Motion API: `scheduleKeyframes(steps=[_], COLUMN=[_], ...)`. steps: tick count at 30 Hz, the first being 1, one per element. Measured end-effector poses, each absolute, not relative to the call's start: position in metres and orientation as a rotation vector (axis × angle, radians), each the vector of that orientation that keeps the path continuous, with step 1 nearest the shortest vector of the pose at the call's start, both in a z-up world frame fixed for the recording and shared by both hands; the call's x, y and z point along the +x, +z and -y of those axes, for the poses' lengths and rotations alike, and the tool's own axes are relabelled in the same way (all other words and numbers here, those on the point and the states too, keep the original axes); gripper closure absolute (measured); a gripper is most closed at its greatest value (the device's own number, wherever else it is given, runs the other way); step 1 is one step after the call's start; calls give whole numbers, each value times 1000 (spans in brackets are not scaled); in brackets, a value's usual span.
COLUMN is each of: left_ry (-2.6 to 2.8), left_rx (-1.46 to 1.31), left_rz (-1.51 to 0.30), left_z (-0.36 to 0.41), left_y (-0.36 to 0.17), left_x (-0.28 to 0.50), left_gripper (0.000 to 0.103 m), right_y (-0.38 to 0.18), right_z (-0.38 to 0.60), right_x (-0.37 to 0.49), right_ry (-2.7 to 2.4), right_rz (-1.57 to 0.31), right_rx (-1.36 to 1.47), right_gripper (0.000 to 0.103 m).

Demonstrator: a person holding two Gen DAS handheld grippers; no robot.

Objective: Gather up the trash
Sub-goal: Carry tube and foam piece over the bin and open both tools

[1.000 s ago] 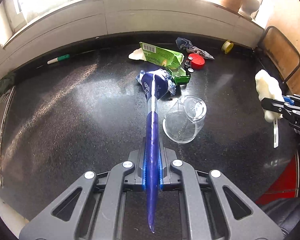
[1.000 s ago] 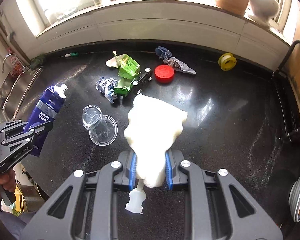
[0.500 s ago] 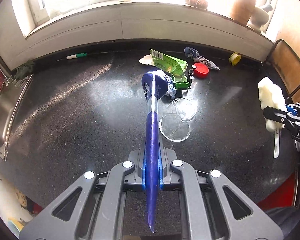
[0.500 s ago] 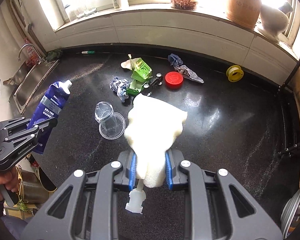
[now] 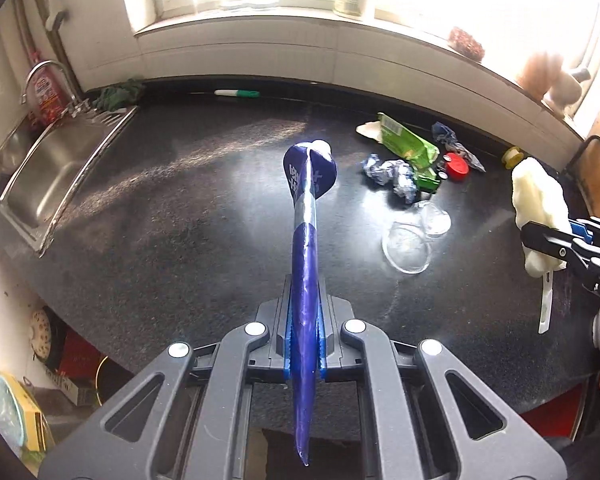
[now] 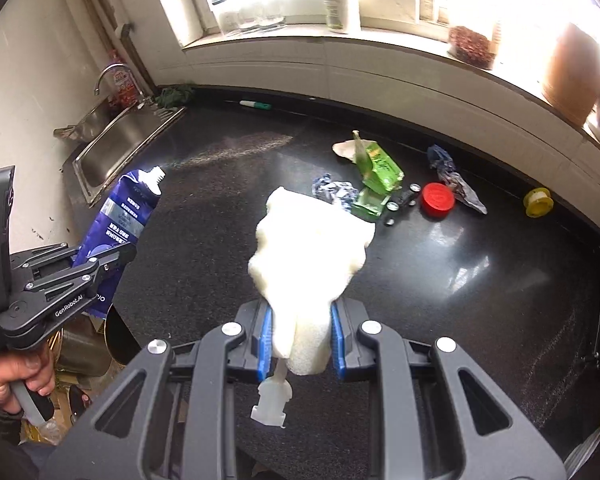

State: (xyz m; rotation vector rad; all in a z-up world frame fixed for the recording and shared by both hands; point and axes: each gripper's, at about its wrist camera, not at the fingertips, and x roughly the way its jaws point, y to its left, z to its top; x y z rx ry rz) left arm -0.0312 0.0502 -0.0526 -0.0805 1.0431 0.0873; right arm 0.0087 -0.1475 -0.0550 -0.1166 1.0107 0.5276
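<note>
In the left wrist view, a flattened blue pouch [image 5: 305, 240] with a white spout is clamped edge-on between the pads of the left gripper [image 5: 304, 342] and is held above the black counter [image 5: 172, 216]. A steel sink [image 5: 56, 168] is set into the counter at the far left. At the far right of the counter, a green wrapper [image 5: 410, 146], a crumpled blue-and-white wrapper [image 5: 392, 174], a red lid [image 5: 457, 167] and a yellow tape roll [image 5: 514, 156] are seen lying close together. A clear plastic cup [image 5: 414, 242] lies on its side just nearer than them. At the right edge, the right gripper [image 5: 556, 236] is seen closed on a white foam piece [image 5: 538, 200].

In the right wrist view, the white foam piece [image 6: 310, 256] is pinched between the blue pads of the right gripper [image 6: 302, 346], and a small white plastic fitting [image 6: 271, 398] hangs below it. Beyond it, the green wrapper [image 6: 380, 170], the red lid [image 6: 438, 197] and the yellow tape roll [image 6: 538, 202] lie on the counter [image 6: 480, 280]. At the left, the blue pouch [image 6: 118, 224] is gripped by the left gripper [image 6: 100, 258], near the sink [image 6: 116, 140].
</note>
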Motion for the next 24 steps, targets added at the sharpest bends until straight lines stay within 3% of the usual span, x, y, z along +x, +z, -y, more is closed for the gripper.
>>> scheduleKeyframes(steps=[14, 24], left_ry=[519, 738], left_rx=[-300, -503], left_rz=[-1056, -1138], left_z=[-239, -334], left_y=[-73, -154], left_x=[-155, -257], left_gripper=[95, 95], right_y=[-67, -141], right_z=[-121, -288], right_x=[-39, -121], right_ry=[1038, 1301], right_rz=[-1061, -1216], right_rx=[-312, -490], right_gripper=[79, 76])
